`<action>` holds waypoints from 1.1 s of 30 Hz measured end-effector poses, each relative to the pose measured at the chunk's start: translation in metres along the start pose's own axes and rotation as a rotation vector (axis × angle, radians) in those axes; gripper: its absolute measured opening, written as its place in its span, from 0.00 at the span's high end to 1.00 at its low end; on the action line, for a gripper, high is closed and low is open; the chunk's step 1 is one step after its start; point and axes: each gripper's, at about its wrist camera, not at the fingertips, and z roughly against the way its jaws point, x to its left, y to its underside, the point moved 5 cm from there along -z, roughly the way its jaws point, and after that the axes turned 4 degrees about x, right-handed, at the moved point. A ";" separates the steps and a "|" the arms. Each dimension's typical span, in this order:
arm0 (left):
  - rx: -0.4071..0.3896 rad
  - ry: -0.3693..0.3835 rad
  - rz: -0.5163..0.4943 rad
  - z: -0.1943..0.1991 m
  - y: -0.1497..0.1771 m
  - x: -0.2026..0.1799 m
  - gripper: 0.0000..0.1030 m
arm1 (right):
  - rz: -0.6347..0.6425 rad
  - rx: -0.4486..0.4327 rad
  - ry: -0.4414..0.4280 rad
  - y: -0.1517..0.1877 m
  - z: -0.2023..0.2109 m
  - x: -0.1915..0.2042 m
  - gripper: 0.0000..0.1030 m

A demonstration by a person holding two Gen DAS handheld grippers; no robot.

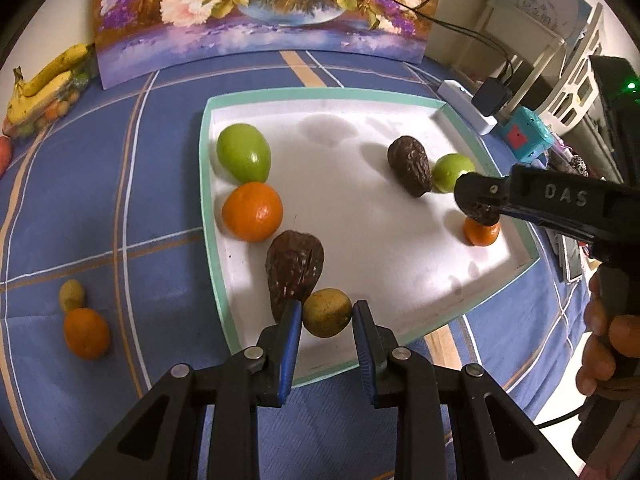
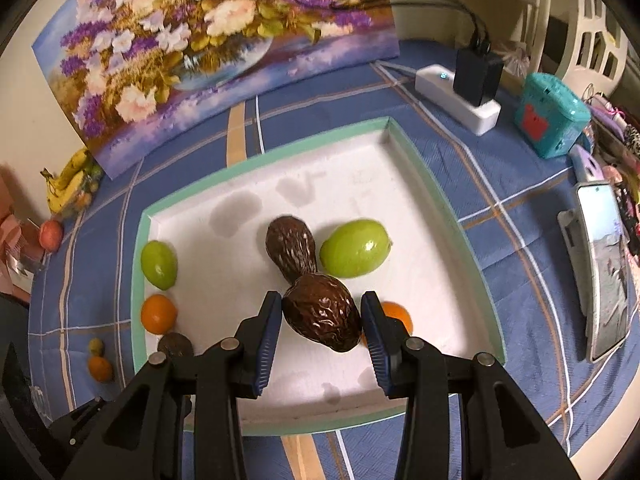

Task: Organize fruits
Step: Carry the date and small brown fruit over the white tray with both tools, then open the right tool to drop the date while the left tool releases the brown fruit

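On the blue checked cloth (image 1: 160, 184) sits a white tray (image 1: 360, 100) with a teal rim. Off the tray, near the cloth's left edge, lie one orange (image 1: 86, 333) and, touching it, one small yellow-green fruit (image 1: 71, 295). At the far left corner is a bunch of bananas (image 1: 44, 84). Inside the tray, along its left edge, there is one green fruit (image 1: 243, 153), one orange (image 1: 252, 211) touching it, and one wrinkled brown fruit (image 1: 294, 270) toward the near left corner. Toward the right edge lie a second brown fruit (image 2: 291, 248), a second green fruit (image 2: 355, 247) beside it, and a third orange (image 2: 396, 314) half hidden. That makes three oranges, two large green fruits and three brown ones in all, counting the one being carried. The left gripper (image 1: 327, 314) is clamped on a dull olive round fruit (image 1: 327, 312) over the tray's near edge. The right gripper (image 2: 320, 318) grips a third brown fruit (image 2: 322, 322) between its blue pads, above the tray's right part.
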 end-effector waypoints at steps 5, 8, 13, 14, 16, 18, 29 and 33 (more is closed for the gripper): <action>0.019 -0.011 0.012 -0.004 0.002 0.002 0.73 | 0.014 0.063 0.004 0.006 -0.019 0.003 0.59; 0.028 -0.014 0.022 -0.005 0.003 0.005 0.73 | 0.024 0.085 0.010 0.009 -0.025 0.004 0.59; 0.058 -0.020 0.042 -0.011 0.007 0.010 0.73 | 0.032 0.119 0.018 0.013 -0.035 0.005 0.59; 0.058 -0.017 0.045 -0.011 0.007 0.010 0.73 | 0.032 0.121 0.018 0.014 -0.036 0.005 0.59; 0.058 -0.020 0.044 -0.010 0.008 0.011 0.73 | 0.035 0.122 0.020 0.014 -0.036 0.006 0.59; 0.059 -0.020 0.044 -0.010 0.007 0.010 0.73 | 0.038 0.121 0.023 0.014 -0.036 0.006 0.59; 0.064 -0.022 0.049 -0.006 0.007 0.010 0.72 | 0.040 0.122 0.025 0.014 -0.037 0.007 0.59; 0.061 -0.026 0.038 -0.003 0.006 0.008 0.71 | 0.044 0.120 0.029 0.015 -0.036 0.006 0.59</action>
